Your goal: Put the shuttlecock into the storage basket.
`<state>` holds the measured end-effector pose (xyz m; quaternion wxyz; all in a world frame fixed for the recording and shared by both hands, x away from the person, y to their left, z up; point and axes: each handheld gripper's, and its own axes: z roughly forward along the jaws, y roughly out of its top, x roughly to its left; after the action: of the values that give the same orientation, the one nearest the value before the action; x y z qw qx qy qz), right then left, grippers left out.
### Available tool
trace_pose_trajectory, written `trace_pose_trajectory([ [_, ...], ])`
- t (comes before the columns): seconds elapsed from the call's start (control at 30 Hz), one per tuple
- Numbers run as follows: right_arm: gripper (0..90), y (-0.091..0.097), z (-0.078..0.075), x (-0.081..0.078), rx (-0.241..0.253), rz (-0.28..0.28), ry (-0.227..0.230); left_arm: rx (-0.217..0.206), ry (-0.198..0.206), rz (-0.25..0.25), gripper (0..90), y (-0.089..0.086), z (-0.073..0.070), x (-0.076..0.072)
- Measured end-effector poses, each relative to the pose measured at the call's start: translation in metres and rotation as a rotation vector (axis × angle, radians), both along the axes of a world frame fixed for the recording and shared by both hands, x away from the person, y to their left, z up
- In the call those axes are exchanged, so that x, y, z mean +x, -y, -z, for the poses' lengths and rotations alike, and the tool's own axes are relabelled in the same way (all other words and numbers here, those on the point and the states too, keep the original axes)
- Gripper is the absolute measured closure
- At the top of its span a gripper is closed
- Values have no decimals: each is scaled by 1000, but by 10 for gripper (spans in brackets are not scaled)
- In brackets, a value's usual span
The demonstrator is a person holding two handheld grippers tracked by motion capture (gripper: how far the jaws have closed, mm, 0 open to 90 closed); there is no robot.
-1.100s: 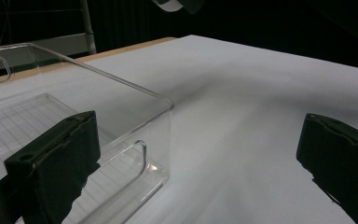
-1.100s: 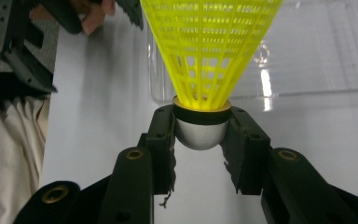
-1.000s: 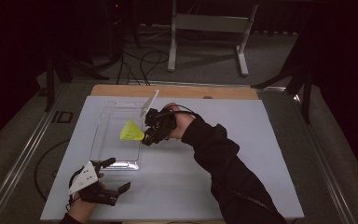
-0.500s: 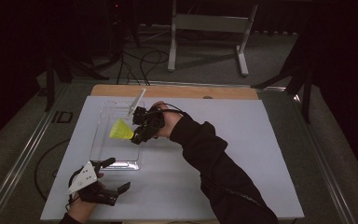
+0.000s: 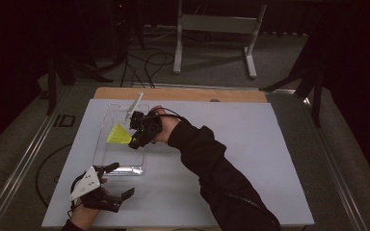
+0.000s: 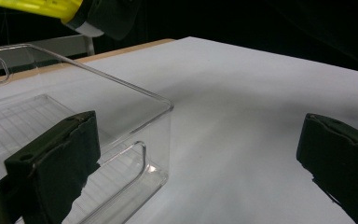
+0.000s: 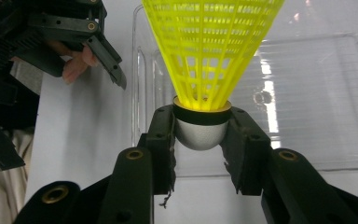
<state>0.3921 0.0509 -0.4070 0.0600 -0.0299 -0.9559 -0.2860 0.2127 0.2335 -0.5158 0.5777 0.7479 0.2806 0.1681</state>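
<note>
One yellow shuttlecock [image 7: 209, 51] is pinched by its round grey tip between the fingers of the right gripper [image 7: 200, 140]. They are closed tight on it. From the high view, the right gripper [image 5: 142, 132] holds the shuttlecock [image 5: 119, 134] over the clear plastic box [image 5: 106, 159] on the white table [image 5: 250, 154].

It looks like the job is to put the shuttlecock in the box. Picking it up is done. Lowering it in and letting go are left.

Down near the front of the table, the left gripper [image 5: 113, 185] waits just beside the box, with its fingers wide apart and nothing in them.

That gripper's own view shows the box's near corner [image 6: 165, 105] up close, next to one finger [image 6: 56, 158]. The right gripper view shows the grip on the grey tip, which is too small to see from above. The high view shows the person's dark sleeve [image 5: 217, 168] reaching across.
</note>
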Motion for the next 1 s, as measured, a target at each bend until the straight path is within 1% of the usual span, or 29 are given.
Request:
trace_pose_trajectory([
  [0.03, 652, -1, 3, 1, -2, 12, -4, 0, 0, 1, 3, 0, 0, 0],
  [0.07, 652, -1, 3, 1, -2, 12, -4, 0, 0, 1, 3, 0, 0, 0],
  [0.1, 652, -3, 6, 2, -1, 9, -15, 0, 0, 1, 3, 0, 0, 0],
  [0.17, 652, -4, 9, 2, -5, 8, -22, -2, 0, 0, 3, 0, 0, 0],
  [0.23, 652, -6, 12, 2, -21, 10, -22, -2, -1, 2, 3, 0, 0, 0],
  [0.33, 653, -8, 14, 1, -24, 8, -26, -2, 3, 3, 3, 0, 0, 0],
  [0.37, 653, -10, 16, 1, -35, 5, -35, -2, 3, 3, 3, -1, 0, 0],
  [0.47, 653, -11, 18, 1, -46, 4, -45, 0, 1, 3, 3, -1, 0, 0],
  [0.53, 653, -12, 22, 0, -65, 10, -56, 0, 2, 4, 3, 0, 0, 0],
  [0.63, 653, -13, 25, 0, -79, 18, -55, 0, 2, 5, 3, 0, 0, 0],
  [0.7, 652, -15, 30, 1, -97, 15, -64, -2, 2, 5, 3, 0, 0, 0],
  [0.8, 652, -16, 32, 1, -104, 21, -72, 0, 1, 5, 3, 0, 0, 0],
  [0.9, 652, -17, 34, 1, -113, 12, -73, 2, 1, 5, 3, 0, 0, 0],
  [0.93, 652, -20, 37, -1, -134, 10, -77, 0, -1, 5, 3, 0, 0, 0],
  [1.0, 652, -20, 40, 0, -141, 6, -73, 0, 0, 5, 3, 0, 0, 0],
])
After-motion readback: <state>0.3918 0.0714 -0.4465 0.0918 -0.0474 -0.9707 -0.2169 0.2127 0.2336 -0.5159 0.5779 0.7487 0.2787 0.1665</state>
